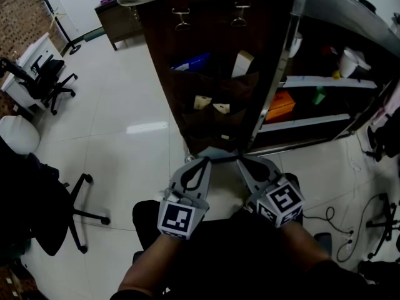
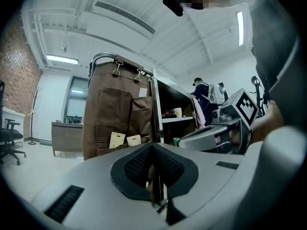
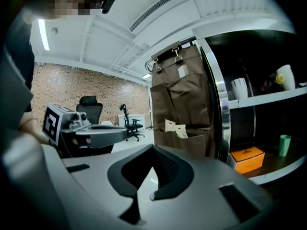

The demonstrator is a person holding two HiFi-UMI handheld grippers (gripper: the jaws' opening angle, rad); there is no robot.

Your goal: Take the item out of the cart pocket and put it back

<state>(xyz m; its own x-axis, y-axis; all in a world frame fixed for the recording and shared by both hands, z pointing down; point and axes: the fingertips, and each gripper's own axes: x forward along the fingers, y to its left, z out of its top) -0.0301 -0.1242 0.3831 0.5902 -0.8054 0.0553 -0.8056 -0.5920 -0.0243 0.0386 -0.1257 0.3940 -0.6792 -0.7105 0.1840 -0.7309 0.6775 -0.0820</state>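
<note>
A brown fabric pocket organiser (image 1: 212,49) hangs by two clips on the side of the cart. Its pockets hold a blue item (image 1: 194,61), a cream box (image 1: 242,63) and two small tan packets (image 1: 201,102) (image 1: 221,108). My left gripper (image 1: 206,159) and right gripper (image 1: 239,160) are held side by side just below the organiser, both shut and empty, clear of the pockets. In the left gripper view the organiser (image 2: 115,119) and its tan packets (image 2: 117,140) lie beyond the shut left gripper (image 2: 152,150). The right gripper view shows the packets (image 3: 172,126) past the shut right gripper (image 3: 153,148).
The cart's shelves (image 1: 325,83) to the right carry an orange box (image 1: 280,105), a green cup (image 1: 319,95) and a white cup (image 1: 347,62). Office chairs (image 1: 50,83) stand at the left. Cables (image 1: 362,224) lie on the white floor at the right.
</note>
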